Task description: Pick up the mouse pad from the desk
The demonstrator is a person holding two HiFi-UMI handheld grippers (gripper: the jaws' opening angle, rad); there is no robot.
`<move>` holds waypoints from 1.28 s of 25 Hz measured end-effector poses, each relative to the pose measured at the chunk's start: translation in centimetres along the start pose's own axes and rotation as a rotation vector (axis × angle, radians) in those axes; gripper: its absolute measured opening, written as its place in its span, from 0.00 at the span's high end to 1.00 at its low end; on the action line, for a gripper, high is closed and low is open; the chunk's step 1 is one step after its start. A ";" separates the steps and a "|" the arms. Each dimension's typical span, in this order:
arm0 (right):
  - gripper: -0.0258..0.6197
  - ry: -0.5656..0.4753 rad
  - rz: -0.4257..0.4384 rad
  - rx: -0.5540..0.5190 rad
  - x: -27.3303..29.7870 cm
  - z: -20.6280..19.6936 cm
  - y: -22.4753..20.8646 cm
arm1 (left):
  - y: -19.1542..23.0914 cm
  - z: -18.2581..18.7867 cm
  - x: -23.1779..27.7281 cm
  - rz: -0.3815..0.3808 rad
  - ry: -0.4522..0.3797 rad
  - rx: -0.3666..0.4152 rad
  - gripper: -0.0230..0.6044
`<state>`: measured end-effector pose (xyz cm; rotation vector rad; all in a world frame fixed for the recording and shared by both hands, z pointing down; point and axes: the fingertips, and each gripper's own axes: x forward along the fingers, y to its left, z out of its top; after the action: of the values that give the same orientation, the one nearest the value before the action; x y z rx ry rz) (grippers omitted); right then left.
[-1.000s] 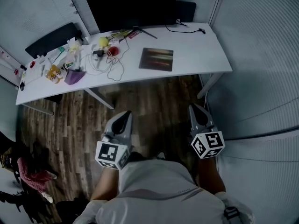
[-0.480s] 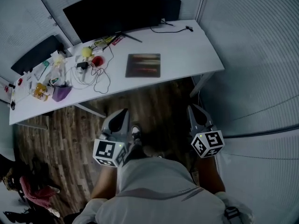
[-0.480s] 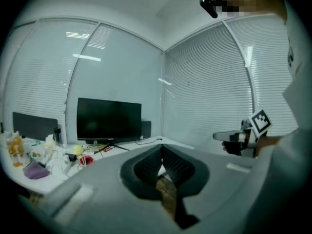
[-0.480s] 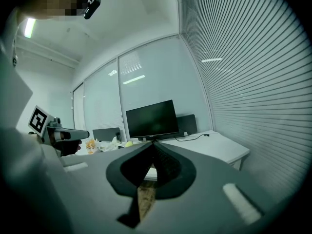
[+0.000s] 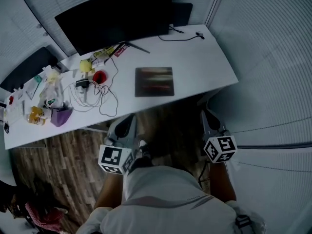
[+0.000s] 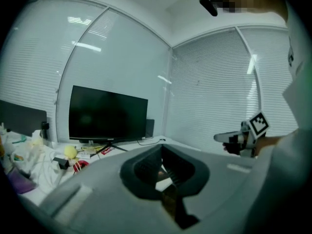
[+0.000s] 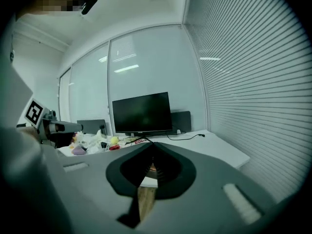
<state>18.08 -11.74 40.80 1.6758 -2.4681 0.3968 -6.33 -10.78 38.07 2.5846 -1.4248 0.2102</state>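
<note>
now nearer the mouse pad (image 5: 154, 81), left gripper (image 5: 128, 119) and right gripper (image 5: 207, 114) both closed, empty.

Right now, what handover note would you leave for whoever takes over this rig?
Left gripper: fingers shut, empty, held short of the desk.
Right gripper: fingers shut, empty, also short of the desk.
Mouse pad: flat on the desk in front of the monitor, untouched.
Done: nothing picked up.
Left: open the fingers, reach the pad, grip it, lift it.
</note>
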 end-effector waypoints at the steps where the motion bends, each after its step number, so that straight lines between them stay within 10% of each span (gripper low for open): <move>1: 0.95 0.014 -0.004 -0.024 1.5 0.2 0.5 | 1.5 0.0 0.4 -0.003 0.002 -0.012 0.96; 14: 0.95 0.100 -0.043 -0.069 13.8 1.9 3.6 | 13.4 -0.9 7.3 -0.042 0.074 -0.034 0.96; 32: 0.83 0.328 0.161 0.026 31.1 -3.3 -7.8 | 15.9 -3.9 25.0 0.087 0.273 -0.117 0.86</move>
<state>13.55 -41.19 53.00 1.3001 -2.3630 0.6660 -6.68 -38.70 48.55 2.2992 -1.4048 0.4584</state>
